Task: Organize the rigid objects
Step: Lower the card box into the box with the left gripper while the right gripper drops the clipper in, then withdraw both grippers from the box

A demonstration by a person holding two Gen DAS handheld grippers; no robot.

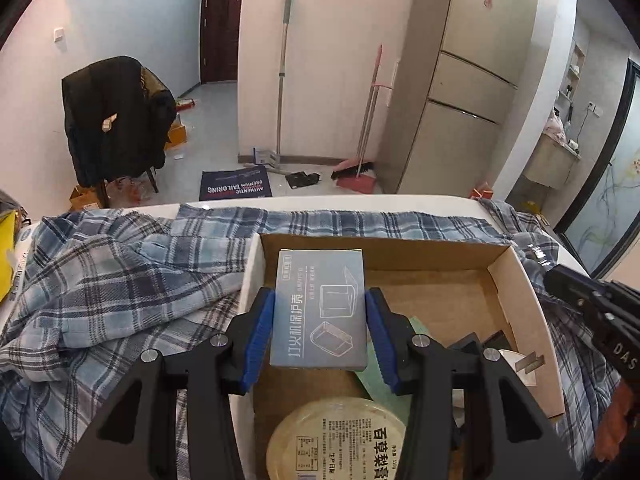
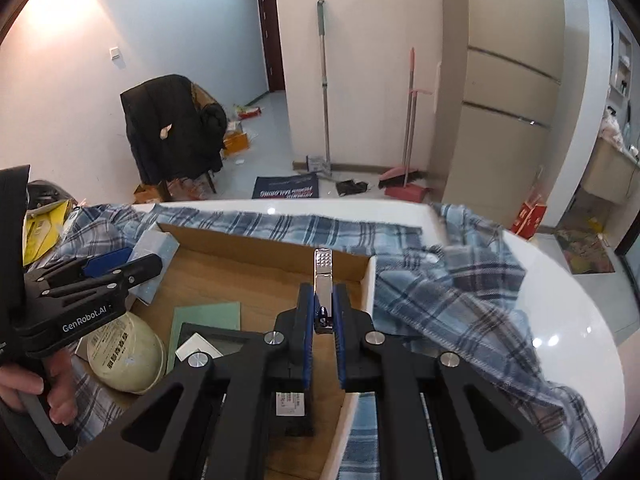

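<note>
Left wrist: left gripper (image 1: 320, 312) clamped on grey-blue box (image 1: 319, 308), blue pads on its long sides; box hangs over cardboard tray (image 1: 516, 312), long axis running straight ahead, printed face up; round yellowish tin (image 1: 336, 436) below in tray

Right wrist: right gripper (image 2: 325, 312) pinched tight on slim silver metal piece (image 2: 322, 280), standing upright past fingertips, dotted end on top, above tray's right wall, plaid cloth (image 2: 440, 300) beside

Light: even indoor light, moderately bright; warm glow on wall (image 2: 60, 12) at upper left.
Glare: small reflections on white table (image 2: 560, 340).
Distortion: strong fisheye bending, dark corners.
Focus: mostly sharp.
</note>
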